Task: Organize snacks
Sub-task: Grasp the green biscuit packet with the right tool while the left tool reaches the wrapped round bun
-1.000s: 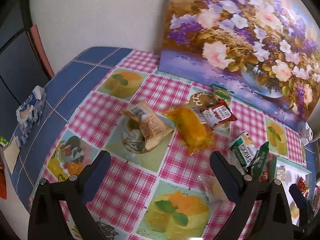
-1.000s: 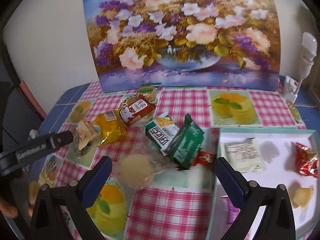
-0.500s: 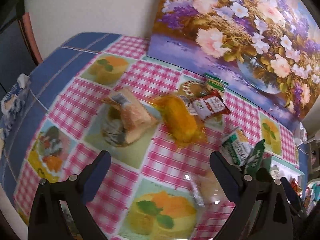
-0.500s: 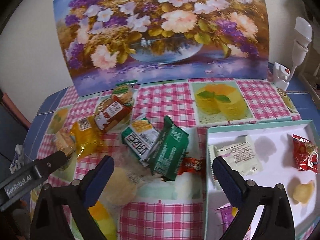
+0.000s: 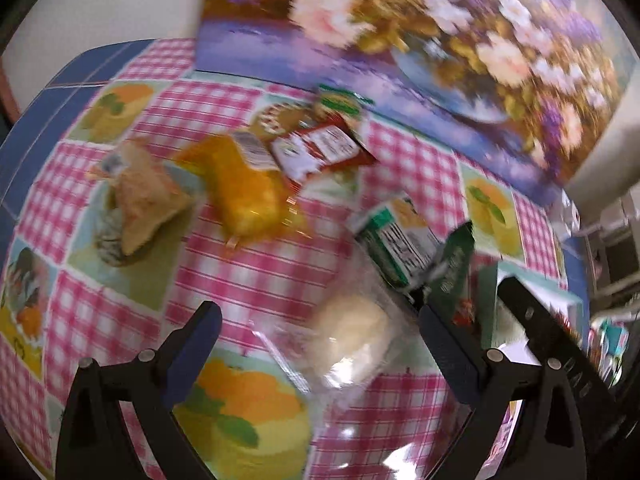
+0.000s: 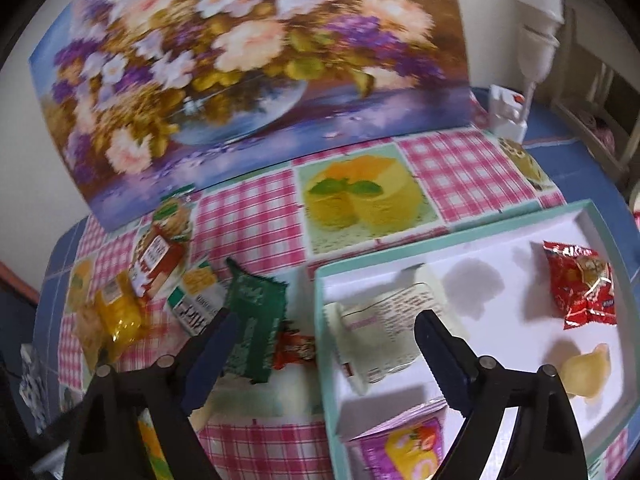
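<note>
The left gripper (image 5: 318,338) hangs with its fingers spread wide, a clear-wrapped pale bun (image 5: 352,340) lying on the checked tablecloth (image 5: 260,276) between the tips. At one o'clock from the bun sit a green-and-white packet (image 5: 394,240) and a dark green packet (image 5: 454,276); at eleven o'clock lie an orange-wrapped cake (image 5: 244,188) and a tan wrapped snack (image 5: 146,196). The right gripper (image 6: 322,338) is likewise spread and empty, over the near left edge of the white tray (image 6: 516,236), which holds a white packet (image 6: 380,328), a red packet (image 6: 580,284) at two o'clock, and a pale snack (image 6: 586,368). A flower painting (image 6: 248,60) stands farthest back.
</note>
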Demonstrator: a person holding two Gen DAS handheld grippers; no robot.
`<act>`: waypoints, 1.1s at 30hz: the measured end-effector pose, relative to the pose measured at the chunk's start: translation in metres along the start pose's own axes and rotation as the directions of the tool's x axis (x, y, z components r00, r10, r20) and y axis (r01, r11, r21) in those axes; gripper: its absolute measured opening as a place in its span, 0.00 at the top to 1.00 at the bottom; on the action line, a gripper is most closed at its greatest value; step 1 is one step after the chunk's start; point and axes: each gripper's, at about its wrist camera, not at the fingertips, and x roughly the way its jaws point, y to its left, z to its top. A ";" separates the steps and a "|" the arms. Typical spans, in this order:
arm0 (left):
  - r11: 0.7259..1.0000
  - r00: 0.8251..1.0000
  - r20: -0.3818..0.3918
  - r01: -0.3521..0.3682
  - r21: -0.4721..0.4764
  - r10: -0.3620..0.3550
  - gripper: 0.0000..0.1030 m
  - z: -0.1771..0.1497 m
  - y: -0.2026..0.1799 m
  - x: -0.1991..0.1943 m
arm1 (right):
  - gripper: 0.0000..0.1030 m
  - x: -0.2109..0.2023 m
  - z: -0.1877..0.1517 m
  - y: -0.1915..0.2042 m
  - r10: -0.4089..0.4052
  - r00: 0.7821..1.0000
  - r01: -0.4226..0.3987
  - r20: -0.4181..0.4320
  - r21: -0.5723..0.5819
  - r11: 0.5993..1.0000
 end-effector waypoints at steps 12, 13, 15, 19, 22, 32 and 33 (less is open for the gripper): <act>0.988 0.993 -0.081 -0.073 0.138 0.085 0.04 -0.013 -0.028 0.031 | 0.11 0.002 0.003 0.005 0.071 0.997 -0.071 0.008 0.002 0.997; 0.986 0.991 -0.087 -0.092 0.140 0.104 0.04 -0.014 -0.026 0.033 | 0.11 0.002 0.003 0.008 0.079 0.997 -0.079 0.009 -0.005 0.997; 0.989 0.990 -0.092 -0.093 0.117 0.104 0.04 -0.013 -0.020 0.035 | 0.13 0.003 0.003 0.012 0.092 0.996 -0.092 0.010 -0.017 0.996; 0.989 0.987 -0.090 -0.126 0.073 0.132 0.04 -0.012 -0.004 0.032 | 0.21 0.008 0.001 0.022 0.126 0.992 -0.126 -0.003 -0.038 0.991; 0.988 0.984 -0.098 -0.148 0.053 0.152 0.04 -0.012 0.007 0.031 | 0.30 0.014 -0.002 0.031 0.162 0.987 -0.163 -0.024 -0.055 0.985; 0.987 0.984 -0.097 -0.157 -0.037 0.153 0.07 -0.012 0.044 0.026 | 0.43 0.033 -0.014 0.051 0.164 0.984 -0.172 -0.071 -0.131 0.976; 0.987 0.984 -0.097 -0.154 -0.039 0.150 0.07 -0.012 0.045 0.026 | 0.44 0.036 -0.015 0.051 0.161 0.984 -0.169 -0.076 -0.131 0.977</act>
